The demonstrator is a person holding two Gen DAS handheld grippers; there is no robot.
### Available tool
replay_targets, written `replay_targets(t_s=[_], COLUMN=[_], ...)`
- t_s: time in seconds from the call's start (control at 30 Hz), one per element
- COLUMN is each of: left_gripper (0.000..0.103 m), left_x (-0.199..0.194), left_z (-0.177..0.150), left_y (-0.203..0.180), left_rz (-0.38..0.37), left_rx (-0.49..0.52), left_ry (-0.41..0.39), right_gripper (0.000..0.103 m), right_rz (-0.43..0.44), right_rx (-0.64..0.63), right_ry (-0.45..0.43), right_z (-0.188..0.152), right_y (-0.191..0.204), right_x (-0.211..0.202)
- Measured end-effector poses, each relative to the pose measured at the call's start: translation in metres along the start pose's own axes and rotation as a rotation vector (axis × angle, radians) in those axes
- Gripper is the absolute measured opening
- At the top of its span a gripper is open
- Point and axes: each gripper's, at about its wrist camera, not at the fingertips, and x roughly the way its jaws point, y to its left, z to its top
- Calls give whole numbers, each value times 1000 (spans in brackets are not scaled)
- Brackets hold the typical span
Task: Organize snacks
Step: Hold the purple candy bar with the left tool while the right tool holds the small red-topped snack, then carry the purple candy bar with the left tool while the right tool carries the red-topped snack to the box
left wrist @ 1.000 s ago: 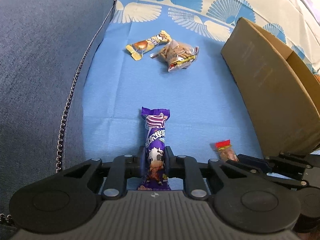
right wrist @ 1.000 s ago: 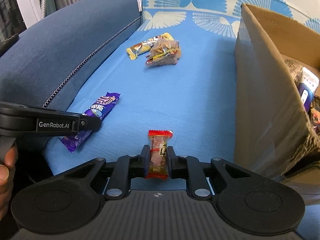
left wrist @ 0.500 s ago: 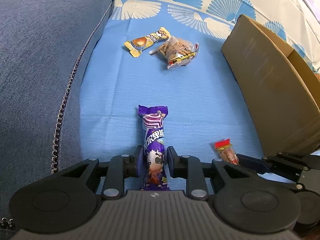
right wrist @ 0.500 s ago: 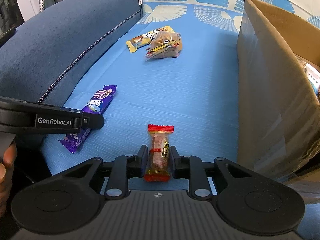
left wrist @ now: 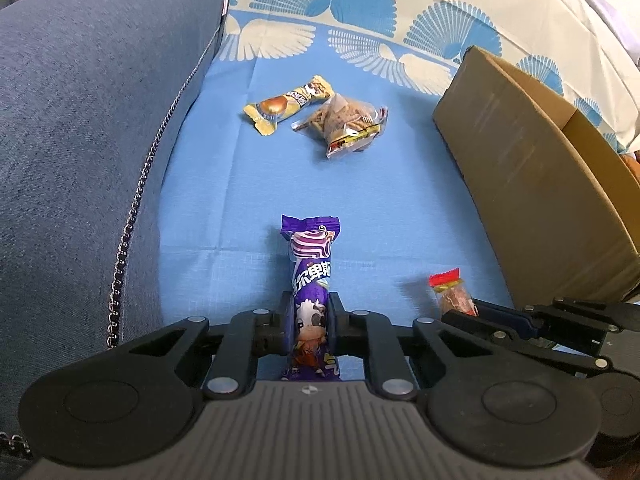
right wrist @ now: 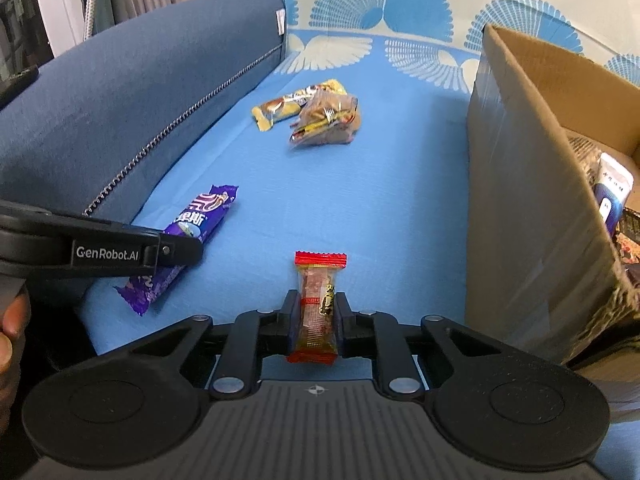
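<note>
Right wrist: cardboard box wall (right wrist: 532, 216) beside red-ended snack (right wrist: 317, 308).

My two wrist views, low and close over the blue sheet (left wrist: 360, 200), facing forward, sharing cardboard box (right wrist: 532, 216).

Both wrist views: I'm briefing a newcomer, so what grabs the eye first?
Each tool is shut on a snack: the left tool pinches a purple cow-print bar, the right tool a small red-ended packet. Beyond them, two loose snacks lie on the blue cloth, and a cardboard box stands at the right.
</note>
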Motion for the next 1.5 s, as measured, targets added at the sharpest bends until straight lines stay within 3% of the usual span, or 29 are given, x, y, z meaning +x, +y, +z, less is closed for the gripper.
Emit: replay_targets(t_s=[0.4,0.8,1.17,1.5], left_gripper=[17,17,17,17], left_x=[-16,-30,-56,-74], left_z=[-2,-7,-12,-2], left_y=[2,-2,0,1], left_rz=[-22,-6,35,57], left_rx=[-3,-10,-95,-166], left_ry=[-67,-116,-156,-152], right_gripper=[18,18,18,18], right_rz=[10,29,79,132], right_rx=[3,-60,-24,38], right_ry=[-43,-152,-225,-342], right_z=[4,11,12,28], right_y=[0,1,-19,-33], right_x=[-6,-32,-60,-90])
